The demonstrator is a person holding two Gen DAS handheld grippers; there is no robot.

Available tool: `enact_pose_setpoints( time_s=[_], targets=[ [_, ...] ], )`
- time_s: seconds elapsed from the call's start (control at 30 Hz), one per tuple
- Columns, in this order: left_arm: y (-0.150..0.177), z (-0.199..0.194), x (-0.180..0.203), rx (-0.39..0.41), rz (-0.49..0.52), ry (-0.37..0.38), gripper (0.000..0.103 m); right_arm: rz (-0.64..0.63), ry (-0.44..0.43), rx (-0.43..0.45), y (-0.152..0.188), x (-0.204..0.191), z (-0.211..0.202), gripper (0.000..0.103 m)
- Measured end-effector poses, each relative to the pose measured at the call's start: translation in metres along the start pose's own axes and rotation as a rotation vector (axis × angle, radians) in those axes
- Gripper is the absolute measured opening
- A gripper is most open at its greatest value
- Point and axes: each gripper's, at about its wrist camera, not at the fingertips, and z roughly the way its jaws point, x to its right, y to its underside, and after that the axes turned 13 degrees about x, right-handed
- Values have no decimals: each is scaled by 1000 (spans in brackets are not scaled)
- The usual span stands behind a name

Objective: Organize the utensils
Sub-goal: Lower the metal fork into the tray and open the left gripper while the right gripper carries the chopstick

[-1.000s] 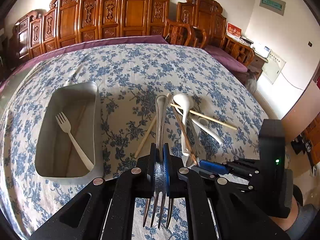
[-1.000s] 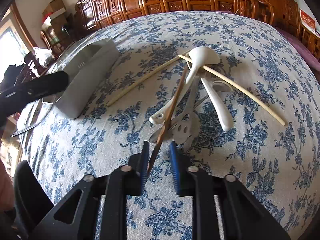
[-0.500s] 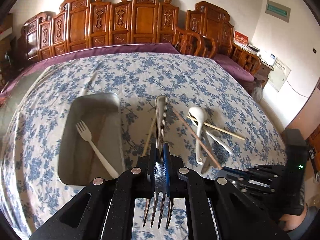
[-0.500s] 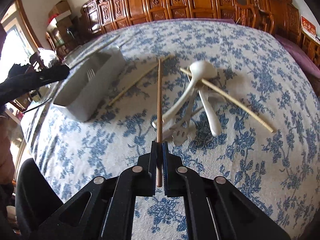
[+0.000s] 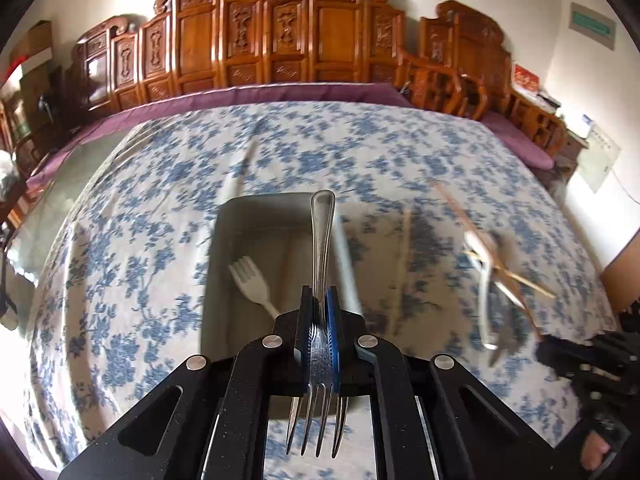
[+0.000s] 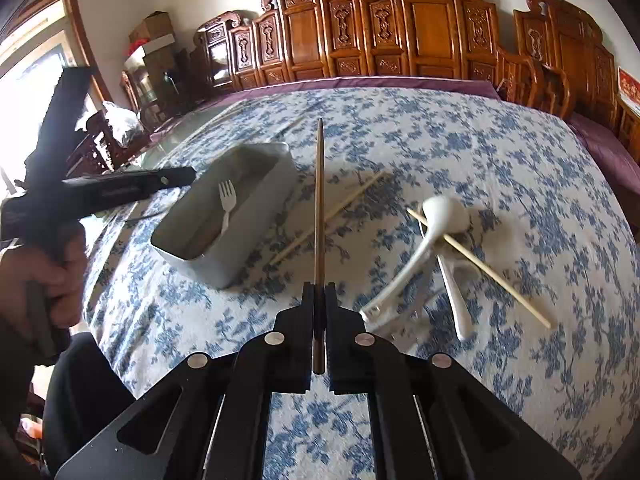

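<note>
While motion blurs the utensil pile (image 5: 492, 280) at frame right, left gripper (image 5: 320, 344) clenched on metal fork (image 5: 322, 240) — tines cut by jaws, right gripper (image 6: 319, 320) grasping dark chopstick (image 6: 319, 208) — tray (image 6: 256, 200) centre-left.

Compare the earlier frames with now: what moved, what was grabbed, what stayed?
The right gripper closed on the dark chopstick and lifted it off the pile. The left gripper, clamped on the metal fork throughout, swung over the tray. The white fork in the tray and the spoons stayed.
</note>
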Motion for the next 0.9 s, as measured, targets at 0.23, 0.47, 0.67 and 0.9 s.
enact_pose_setpoints(
  time_s=[0.23,0.47,0.67,0.9],
  targets=[
    [13,33,-19,-70,8,-54,6,-14,-25,-2,-6,-13,10,6],
    [22,50,-19,-113,13,-53,6,-27,-41,-16,-9,-20,17,6],
    [24,58,-21,-148,5,-24,6,-32,-53,-22,-14,-30,25,6],
    [15,41,-27,-92,-8,-8,6,-51,-69,-40,-18,-46,36,6]
  ],
)
